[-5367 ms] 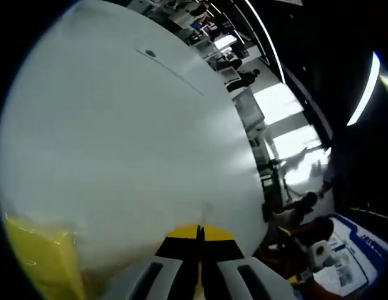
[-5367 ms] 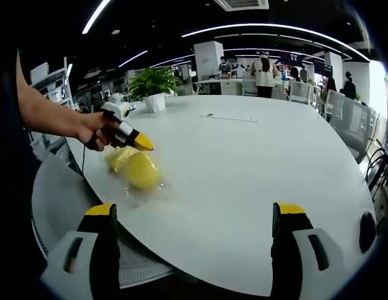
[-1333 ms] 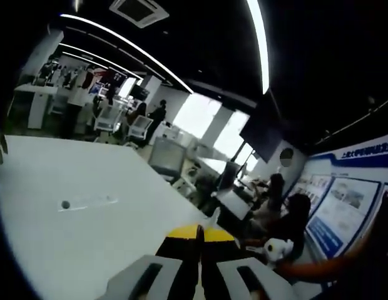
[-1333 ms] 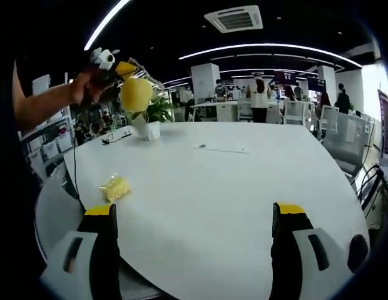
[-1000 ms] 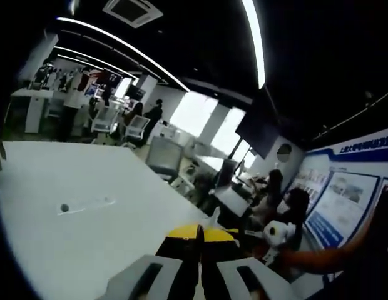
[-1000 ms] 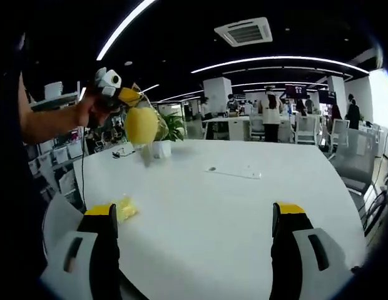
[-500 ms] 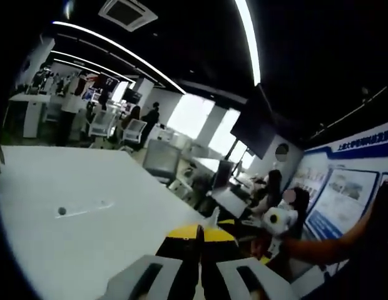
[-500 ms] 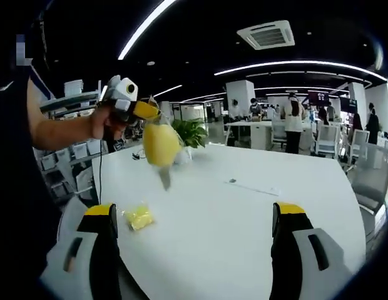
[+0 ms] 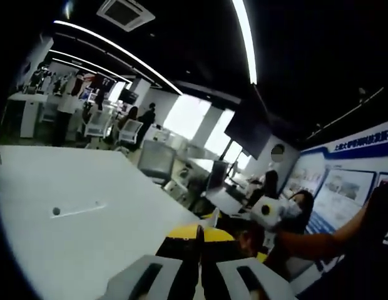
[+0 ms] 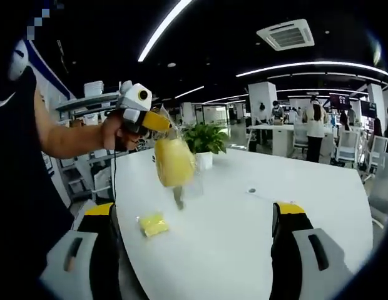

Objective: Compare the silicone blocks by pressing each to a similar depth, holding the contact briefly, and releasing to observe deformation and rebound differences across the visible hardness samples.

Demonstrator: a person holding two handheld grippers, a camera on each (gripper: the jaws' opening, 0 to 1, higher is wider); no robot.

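Two yellow silicone blocks show in the right gripper view. One, the bagged block [image 10: 174,161], hangs in clear wrapping left of centre, up off the table, pinched at its top by the yellow tips of the left tool [image 10: 164,122], which a hand [image 10: 117,134] holds at the upper left. The second, the small block [image 10: 153,224], lies in its own clear wrap on the white table [image 10: 244,225] at lower left, below the hanging one and apart from it.

The right tool [image 10: 194,215] rises from the bottom of its own view with its two yellow-tipped jaws spread wide, nothing between them; the small block sits just right of the left-hand jaw.

In the left gripper view the left tool [image 9: 198,232] has its jaws pressed together at the bottom centre, with only a sliver of clear wrap visible at the tips. The other tool comes in at the right of that frame, held on an outstretched arm.

One potted plant [image 10: 206,142] stands on the table behind the hanging block.
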